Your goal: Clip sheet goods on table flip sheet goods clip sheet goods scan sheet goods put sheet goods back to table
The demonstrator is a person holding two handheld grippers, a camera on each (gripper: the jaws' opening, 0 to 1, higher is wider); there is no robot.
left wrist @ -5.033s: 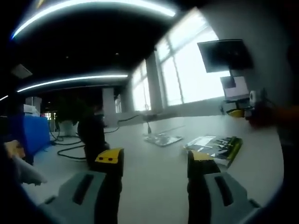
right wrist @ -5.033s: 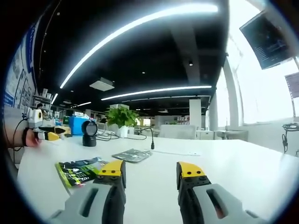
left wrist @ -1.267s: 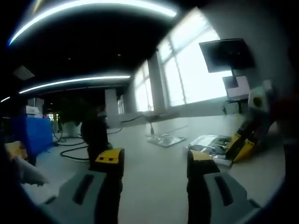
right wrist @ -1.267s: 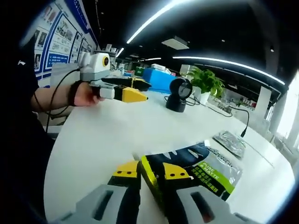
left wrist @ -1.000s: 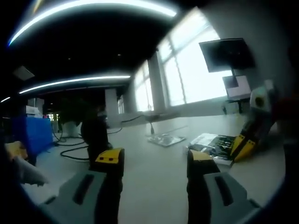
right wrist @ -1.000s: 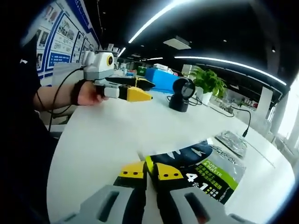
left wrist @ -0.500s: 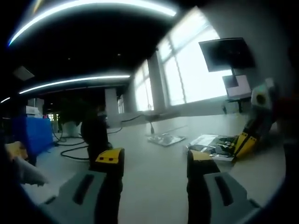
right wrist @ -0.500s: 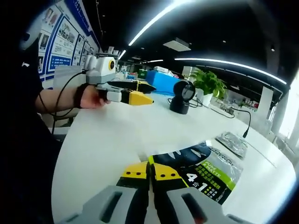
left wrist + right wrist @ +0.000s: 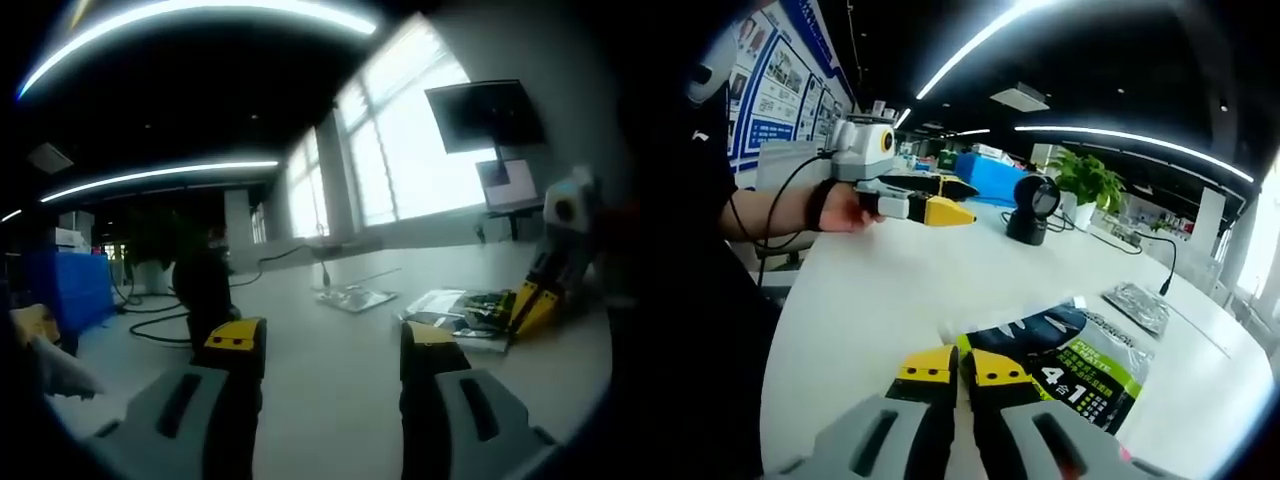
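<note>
low over table [image 9: 330,400], views crossing, both near packet [image 9: 1080,365]

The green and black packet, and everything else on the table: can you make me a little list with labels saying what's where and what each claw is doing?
packet: green and black sheet packet lying on the white table, its near edge pinched
right claw: shut on the packet's edge
left claw: open, holding nothing, above the table
silver pouch: flat on the table, beyond the packet
scanner: round, black, standing on the table farther back
plant: green, behind the scanner
</note>
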